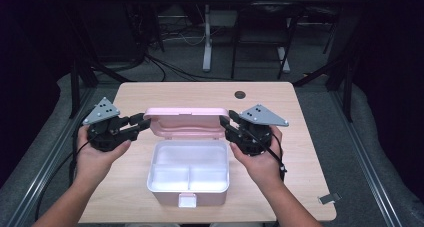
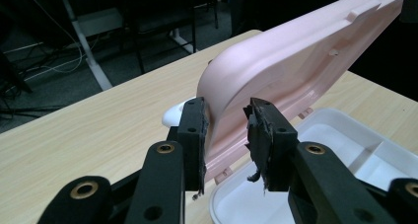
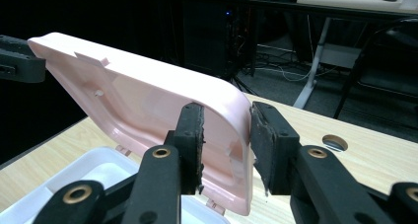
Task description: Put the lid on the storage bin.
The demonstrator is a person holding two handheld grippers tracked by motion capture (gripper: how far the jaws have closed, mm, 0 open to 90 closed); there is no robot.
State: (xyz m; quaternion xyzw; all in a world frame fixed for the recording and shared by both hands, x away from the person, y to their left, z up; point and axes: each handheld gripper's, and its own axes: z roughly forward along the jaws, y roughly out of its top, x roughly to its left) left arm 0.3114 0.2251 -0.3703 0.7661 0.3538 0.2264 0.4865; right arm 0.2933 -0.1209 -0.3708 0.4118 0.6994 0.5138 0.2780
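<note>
**Op:** I have the white box (image 1: 188,173) sitting near the front middle of the table (image 1: 300,137), its pink lid (image 1: 186,121) swung up and standing behind it on the hinge. The left gripper (image 1: 146,125) is at the lid's left end, the right gripper (image 1: 223,123) at its right end.

**Obs:** Are you actually clamped on it?

**Op:** On the left gripper view the jaws straddle the lid's rounded corner, one either side of the wall. The outer pad (image 2: 197,130) looks to be against the plastic, but I see a sliver of space at the inner one, so I can't tell whether that side is gripping. On the right gripper view the inner pad (image 3: 193,135) sits against the inside face and the outer jaw stands off the rim with a visible gap, so I'd call that one open around the edge, not pinching.

**Obs:** How do you want to move the lid?

**Op:** I judge the safe way is both ends together, following the hinge arc, not pushing straight. If one hand leads, the lid twists and the hinges (image 2: 223,174) take the strain. I'd also watch the light box; it could slide or tip backward if I press toward the far edge
</note>
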